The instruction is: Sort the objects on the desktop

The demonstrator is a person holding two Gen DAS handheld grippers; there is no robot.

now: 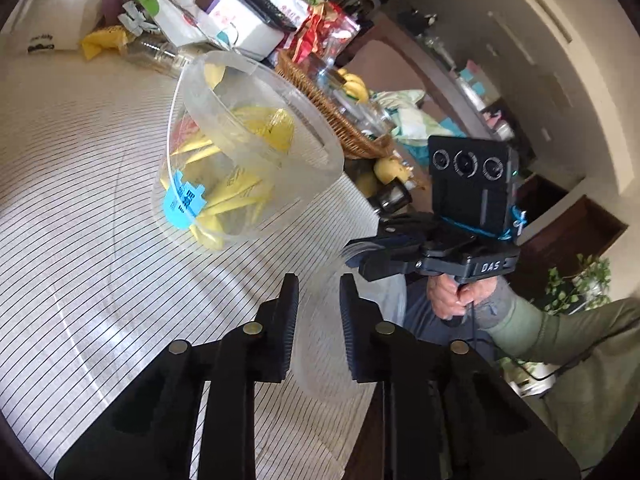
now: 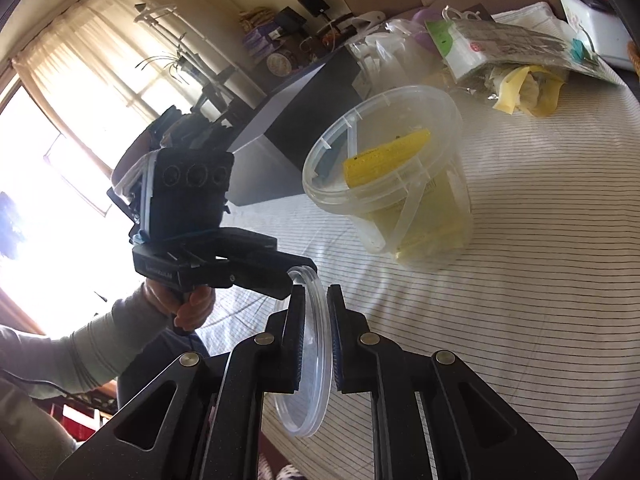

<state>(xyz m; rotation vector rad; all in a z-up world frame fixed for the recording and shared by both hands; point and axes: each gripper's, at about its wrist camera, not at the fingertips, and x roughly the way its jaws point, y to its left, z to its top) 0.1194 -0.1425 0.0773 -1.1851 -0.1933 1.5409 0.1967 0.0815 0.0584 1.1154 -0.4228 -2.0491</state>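
- Two grippers share one clear round lid: the right gripper has its fingers clenched on the lid, which stands on edge between the pads, and the left gripper grips what looks like the same lid at its far rim, though the plastic there is blurred in the left wrist view.
- One lid only is visible. It looks thin, light and slightly flexible, with a raised rim; smooth plastic of this kind is likely to slip or bow, so the rim is judged the safest place to hold, with modest pressure.
- One clear plastic tub stands open on the striped surface, just beyond the fingers. It has a thin bail handle and a blue tag.
- Several yellow packets lie inside the tub; their exact number cannot be told through the cloudy wall. They look light and soft.
- One wicker basket sits behind the tub with loose items in it, and a heap of bags and packets lies at the far edge.
- Fitting the lid onto the tub appears to be the step in hand.
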